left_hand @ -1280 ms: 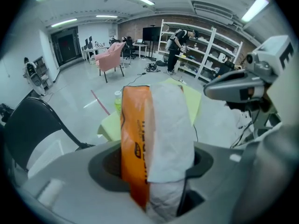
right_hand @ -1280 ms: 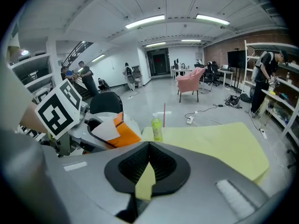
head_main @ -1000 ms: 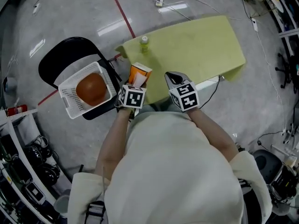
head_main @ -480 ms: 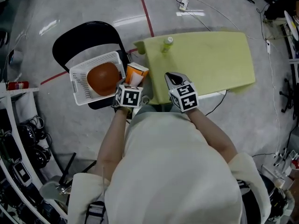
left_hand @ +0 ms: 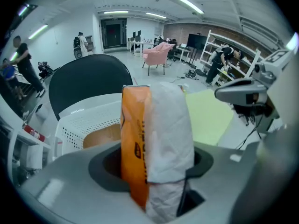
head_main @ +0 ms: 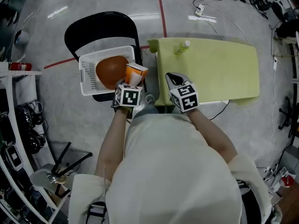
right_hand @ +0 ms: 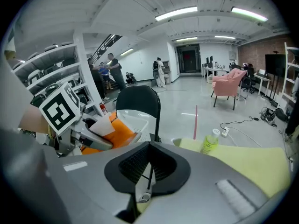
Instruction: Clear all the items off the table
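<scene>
My left gripper pinches the carton at the basket rim, a ball already inside, my right gripper is pressed together, empty, and one bottle is left on the table

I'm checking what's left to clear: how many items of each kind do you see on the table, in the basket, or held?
Bottle, green, on the table: 1
Ball, orange-brown, in the white basket: 1
Packet, orange and white, in the left hand-held gripper: 1
Total: 3
</scene>
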